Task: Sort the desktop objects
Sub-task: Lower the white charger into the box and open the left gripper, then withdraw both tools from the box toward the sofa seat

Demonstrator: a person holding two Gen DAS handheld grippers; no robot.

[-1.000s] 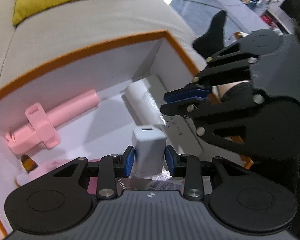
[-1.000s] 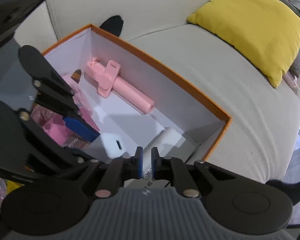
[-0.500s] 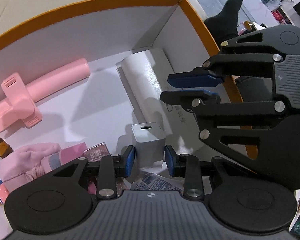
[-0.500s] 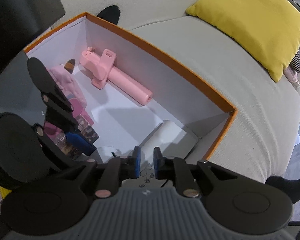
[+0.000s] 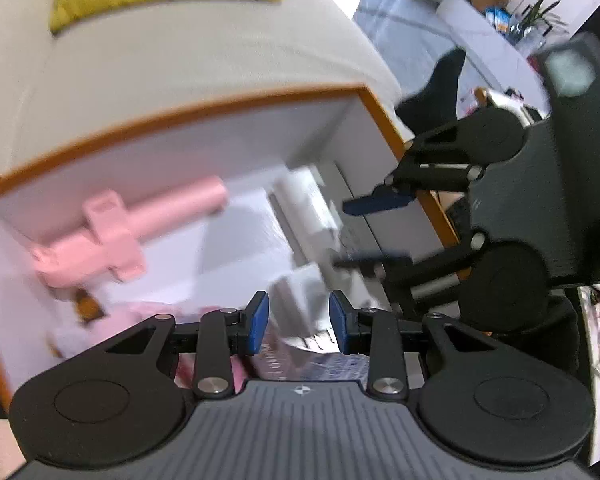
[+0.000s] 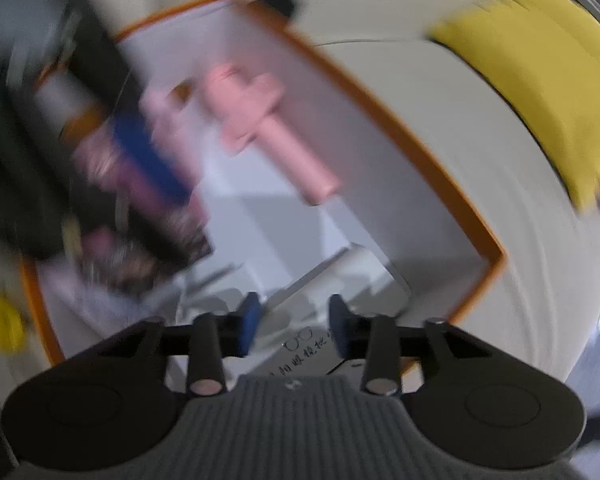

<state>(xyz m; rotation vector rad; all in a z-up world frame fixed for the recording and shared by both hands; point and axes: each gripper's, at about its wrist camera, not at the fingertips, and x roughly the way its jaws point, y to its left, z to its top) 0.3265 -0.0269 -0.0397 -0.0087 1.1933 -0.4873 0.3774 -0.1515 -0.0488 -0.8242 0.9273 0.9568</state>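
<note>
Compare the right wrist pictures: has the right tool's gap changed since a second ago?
Yes. The right tool was nearly shut; now its jaws are opening, standing apart over the white pouch in the box, with nothing gripped.

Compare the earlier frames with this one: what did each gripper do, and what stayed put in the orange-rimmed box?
The right gripper, nearly shut a second ago, is opening over the white case, with nothing gripped. The left gripper still carries the white charger block, though blur hides the contact. The pink selfie stick still lies in the orange-rimmed white box.
</note>
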